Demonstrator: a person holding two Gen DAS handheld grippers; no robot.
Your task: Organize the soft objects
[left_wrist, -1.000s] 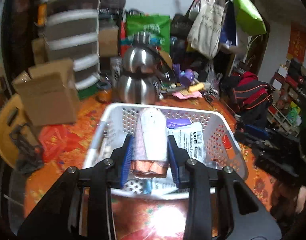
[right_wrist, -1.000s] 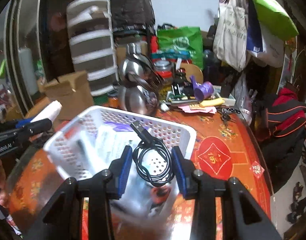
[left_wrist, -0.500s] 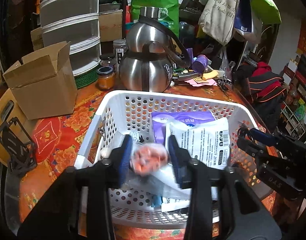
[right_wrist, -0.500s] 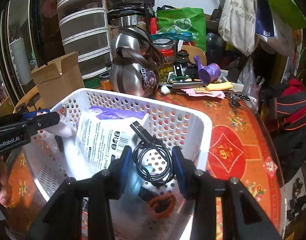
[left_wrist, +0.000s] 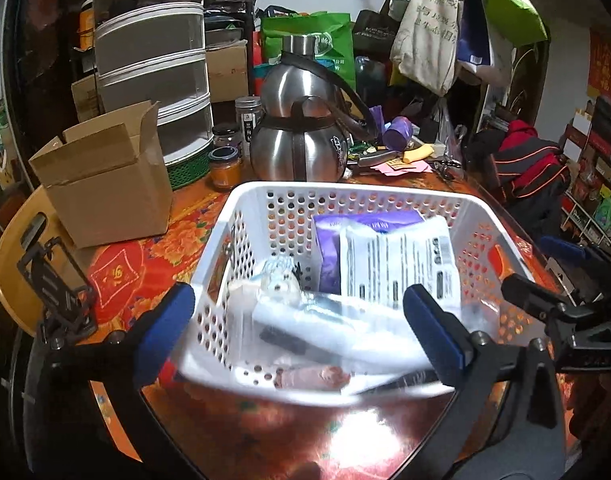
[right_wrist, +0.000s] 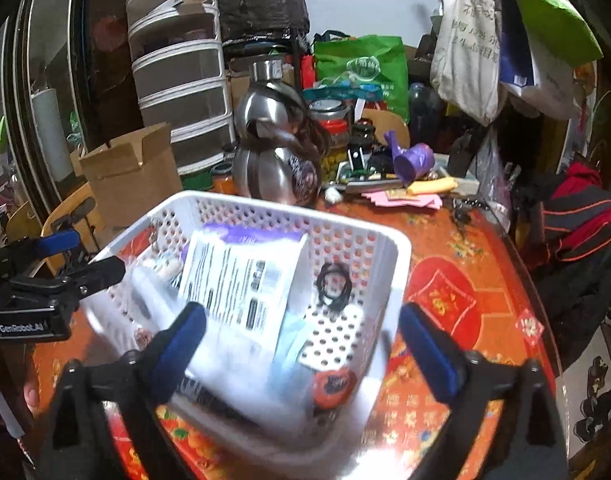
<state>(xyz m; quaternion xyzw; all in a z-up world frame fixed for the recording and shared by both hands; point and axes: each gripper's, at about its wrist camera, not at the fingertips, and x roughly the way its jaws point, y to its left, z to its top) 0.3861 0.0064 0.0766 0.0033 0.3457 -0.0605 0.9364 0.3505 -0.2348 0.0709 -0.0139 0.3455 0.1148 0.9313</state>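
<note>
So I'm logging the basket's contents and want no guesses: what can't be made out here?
- Print on the white packet: blurred in both views.
- Purple packet: mostly behind the white packet.
- Items at the white basket near edge: smeared by motion in both views, part covered by the right gripper fingers.
- Black cable: ends too small, right wrist view.

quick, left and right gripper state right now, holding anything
Left gripper: open, holding nothing; jaws just opened above the white basket.
Right gripper: open, holding nothing; jaws just opened, black cable lies in the basket.
</note>
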